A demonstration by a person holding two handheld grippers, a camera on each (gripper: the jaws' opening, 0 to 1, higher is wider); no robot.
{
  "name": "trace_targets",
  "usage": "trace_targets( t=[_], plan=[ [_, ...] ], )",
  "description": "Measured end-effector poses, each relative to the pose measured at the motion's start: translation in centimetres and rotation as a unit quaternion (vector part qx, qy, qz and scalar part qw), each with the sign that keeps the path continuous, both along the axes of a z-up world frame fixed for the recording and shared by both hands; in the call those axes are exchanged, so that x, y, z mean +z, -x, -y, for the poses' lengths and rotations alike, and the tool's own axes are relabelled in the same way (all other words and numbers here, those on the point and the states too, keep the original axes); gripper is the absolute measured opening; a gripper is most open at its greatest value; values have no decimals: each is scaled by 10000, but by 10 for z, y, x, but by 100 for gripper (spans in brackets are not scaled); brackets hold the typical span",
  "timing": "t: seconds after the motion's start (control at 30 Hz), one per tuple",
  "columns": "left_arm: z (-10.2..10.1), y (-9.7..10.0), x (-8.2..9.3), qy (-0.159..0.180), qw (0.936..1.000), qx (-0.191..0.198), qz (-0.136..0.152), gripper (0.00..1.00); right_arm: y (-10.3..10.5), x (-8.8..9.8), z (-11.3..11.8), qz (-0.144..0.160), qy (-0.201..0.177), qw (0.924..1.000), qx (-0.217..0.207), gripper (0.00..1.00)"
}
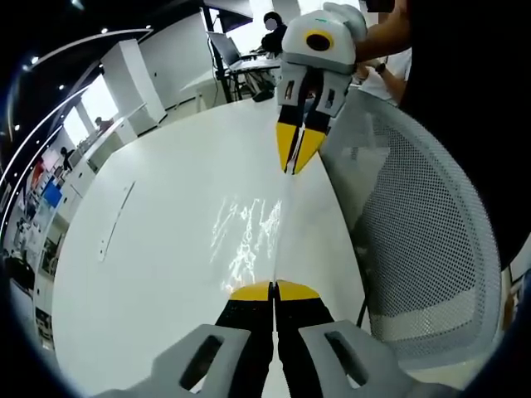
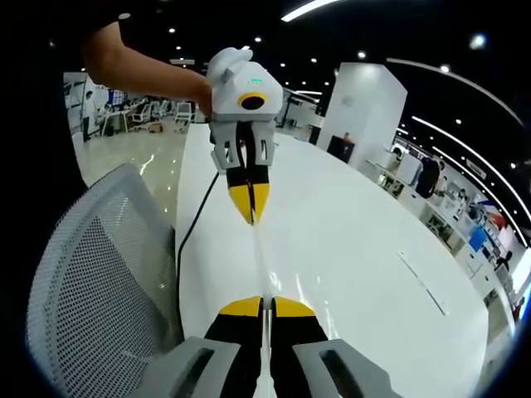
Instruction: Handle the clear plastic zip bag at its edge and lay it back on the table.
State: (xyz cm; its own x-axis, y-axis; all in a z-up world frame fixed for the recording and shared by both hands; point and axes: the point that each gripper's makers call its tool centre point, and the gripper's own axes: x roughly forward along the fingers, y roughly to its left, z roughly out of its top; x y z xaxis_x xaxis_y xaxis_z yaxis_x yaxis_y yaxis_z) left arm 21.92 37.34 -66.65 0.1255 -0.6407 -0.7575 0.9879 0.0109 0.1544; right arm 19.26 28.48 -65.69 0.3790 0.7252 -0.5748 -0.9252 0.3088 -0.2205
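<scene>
Your left tool [image 1: 274, 289] and right tool [image 2: 266, 305] each pinch an opposite edge of the clear zip bag [image 1: 249, 232], stretched between them over the white desk [image 1: 158, 249]; it looks lifted, though that's hard to judge.

- We see a long white table [image 1: 158, 249] with a glossy top.
- A thin pale strip [image 1: 116, 220] lies flat on it.
- A black cable [image 2: 192, 228] runs along one edge.
</scene>
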Motion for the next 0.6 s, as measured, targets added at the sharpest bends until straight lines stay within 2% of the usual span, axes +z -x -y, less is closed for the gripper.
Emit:
trace_targets(
  t=[0.6],
  plan=[
    [0, 0, 1, 0, 10000, 27, 42, 0, 0, 0, 5, 3, -1, 10000, -50, 0]
  ],
)
